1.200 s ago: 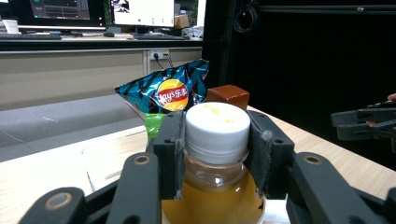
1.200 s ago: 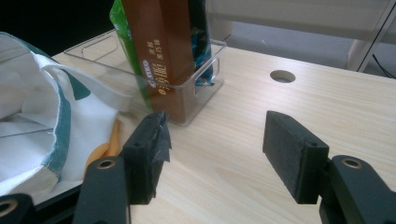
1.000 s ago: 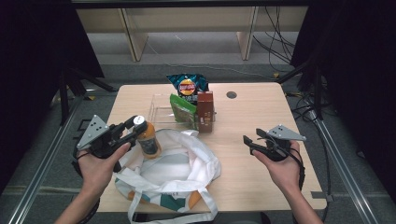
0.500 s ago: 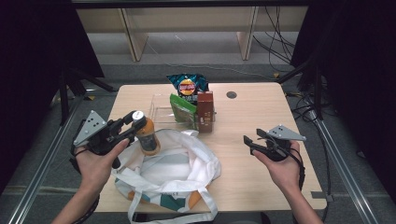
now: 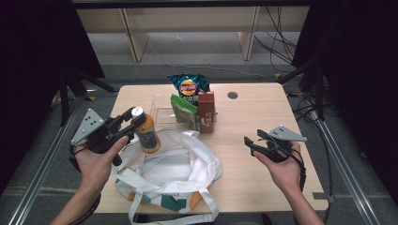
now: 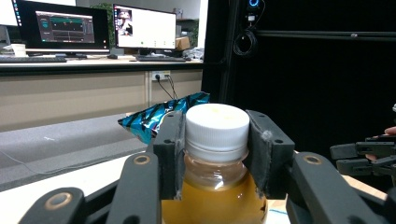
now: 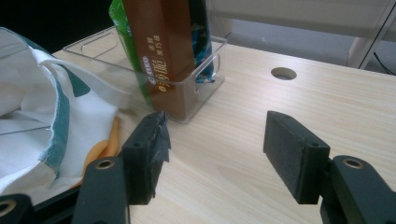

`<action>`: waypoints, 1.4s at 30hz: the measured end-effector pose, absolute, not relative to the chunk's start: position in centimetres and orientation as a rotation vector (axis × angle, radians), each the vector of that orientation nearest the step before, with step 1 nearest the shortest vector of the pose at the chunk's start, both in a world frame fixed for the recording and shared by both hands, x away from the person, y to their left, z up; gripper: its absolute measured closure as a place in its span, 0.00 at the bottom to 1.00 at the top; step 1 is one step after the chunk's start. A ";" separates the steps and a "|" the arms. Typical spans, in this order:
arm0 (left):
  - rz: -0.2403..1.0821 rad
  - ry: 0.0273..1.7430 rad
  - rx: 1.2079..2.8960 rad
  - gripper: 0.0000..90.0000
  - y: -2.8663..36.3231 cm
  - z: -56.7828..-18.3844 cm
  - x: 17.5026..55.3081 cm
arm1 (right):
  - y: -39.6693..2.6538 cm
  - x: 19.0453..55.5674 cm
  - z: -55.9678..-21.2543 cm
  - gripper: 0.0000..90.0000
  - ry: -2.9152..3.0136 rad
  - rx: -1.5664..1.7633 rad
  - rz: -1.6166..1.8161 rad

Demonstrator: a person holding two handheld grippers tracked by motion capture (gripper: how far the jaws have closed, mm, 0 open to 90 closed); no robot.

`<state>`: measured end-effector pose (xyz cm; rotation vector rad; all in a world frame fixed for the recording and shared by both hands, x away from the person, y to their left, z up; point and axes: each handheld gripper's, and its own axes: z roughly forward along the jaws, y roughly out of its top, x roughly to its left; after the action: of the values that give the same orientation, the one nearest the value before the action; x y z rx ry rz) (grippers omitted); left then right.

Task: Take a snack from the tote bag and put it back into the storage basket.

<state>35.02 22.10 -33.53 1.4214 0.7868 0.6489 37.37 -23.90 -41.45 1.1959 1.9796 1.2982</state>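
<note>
A pale wooden counter stands on grey floor between dark curtains. The left tongs clamp one amber bottle at its white cap, just above the white tote bag's left edge. The right tongs stand open and empty, right of the bag. The left gripper view shows two monitors. One clear bin behind the bag holds three packets.

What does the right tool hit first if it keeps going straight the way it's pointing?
Likely the clear bin holding the brown carton. The right tool stands open and empty over bare table, aimed at the bin's near corner. The white bag lies beside that line; depth is unclear.
</note>
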 end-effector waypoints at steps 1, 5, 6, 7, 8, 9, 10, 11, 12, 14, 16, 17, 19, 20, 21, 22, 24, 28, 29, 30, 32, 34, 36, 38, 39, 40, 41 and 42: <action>0.648 0.788 1.421 0.66 22.1 -33.4 35.0 | -23.8 37.3 -41.4 0.45 1.978 1.205 1.300; 0.649 0.786 1.415 0.66 22.0 -33.2 35.1 | -23.9 37.4 -41.5 0.45 1.976 1.180 1.286; 0.650 0.787 1.414 0.66 22.0 -33.1 35.1 | -23.9 37.4 -41.5 0.45 1.980 1.197 1.289; 0.651 0.786 1.411 0.66 22.0 -33.0 35.2 | -23.9 37.4 -41.5 0.45 1.977 1.199 1.288; 0.651 0.784 1.409 0.66 22.0 -32.9 35.2 | -23.9 37.4 -41.5 0.45 1.978 1.199 1.287; 0.651 0.785 1.405 0.66 22.0 -32.9 35.3 | -23.9 37.4 -41.5 0.45 1.979 1.200 1.289; 0.650 0.785 1.403 0.66 21.9 -32.8 35.3 | -23.9 37.4 -41.5 0.45 1.978 1.200 1.289; 0.652 0.785 1.403 0.66 21.9 -32.7 35.4 | -23.9 37.4 -41.5 0.45 1.978 1.198 1.288; 0.654 0.783 1.400 0.66 21.9 -32.7 35.4 | -23.9 37.4 -41.5 0.45 1.978 1.199 1.288; 0.654 0.782 1.400 0.66 21.9 -32.6 35.5 | -23.9 37.5 -41.6 0.45 1.971 1.190 1.297; 0.652 0.782 1.394 0.66 21.9 -32.5 35.6 | -23.9 37.5 -41.6 0.45 1.971 1.192 1.297; 0.653 0.780 1.394 0.66 21.9 -32.4 35.6 | -23.9 37.5 -41.6 0.45 1.971 1.191 1.297; 0.654 0.783 1.389 0.66 22.0 -32.3 35.6 | -23.8 37.4 -41.6 0.45 1.973 1.191 1.299; 0.659 0.783 1.390 0.66 22.0 -32.2 35.6 | -23.9 37.4 -41.6 0.45 1.972 1.187 1.299; 0.659 0.785 1.385 0.66 22.0 -32.1 35.7 | -23.9 37.4 -41.5 0.45 1.985 1.182 1.292; 0.661 0.782 1.386 0.66 22.1 -32.0 35.7 | -23.9 37.4 -41.5 0.45 1.977 1.178 1.285; 0.668 0.782 1.384 0.66 22.2 -31.8 35.8 | -23.9 37.4 -41.5 0.45 1.978 1.193 1.294; 0.675 0.791 1.377 0.66 22.4 -31.6 36.0 | -23.8 37.4 -41.6 0.45 1.973 1.188 1.298; 0.679 0.792 1.378 0.66 22.4 -31.6 36.1 | -23.8 37.5 -41.6 0.45 1.968 1.187 1.304; 0.681 0.793 1.376 0.66 22.4 -31.5 36.1 | -23.8 37.5 -41.7 0.45 1.968 1.188 1.310; 0.685 0.791 1.379 0.66 22.5 -31.4 36.3 | -23.7 37.4 -41.7 0.45 1.968 1.202 1.306; 0.684 0.793 1.378 0.66 22.5 -31.4 36.4 | -23.9 37.6 -41.7 0.44 1.974 1.175 1.301; 0.688 0.794 1.378 0.66 22.5 -31.3 36.5 | -23.8 37.5 -41.7 0.44 1.970 1.187 1.305; 0.692 0.797 1.380 0.66 22.5 -31.2 36.7 | -23.8 37.5 -41.7 0.44 1.968 1.187 1.303; 0.691 0.798 1.378 0.66 22.5 -31.2 36.7 | -23.9 37.4 -41.7 0.44 1.963 1.195 1.293; 0.691 0.799 1.379 0.66 22.5 -31.1 36.8 | -23.8 37.5 -41.7 0.45 1.964 1.197 1.301; 0.692 0.798 1.378 0.66 22.5 -31.0 36.8 | -23.8 37.5 -41.7 0.44 1.967 1.196 1.304; 0.694 0.796 1.377 0.66 22.5 -31.0 36.9 | -23.8 37.5 -41.7 0.44 1.966 1.202 1.307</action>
<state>36.89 22.51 -30.98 1.3769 0.7964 0.6941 37.47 -23.79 -41.73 1.2020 1.9661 1.3068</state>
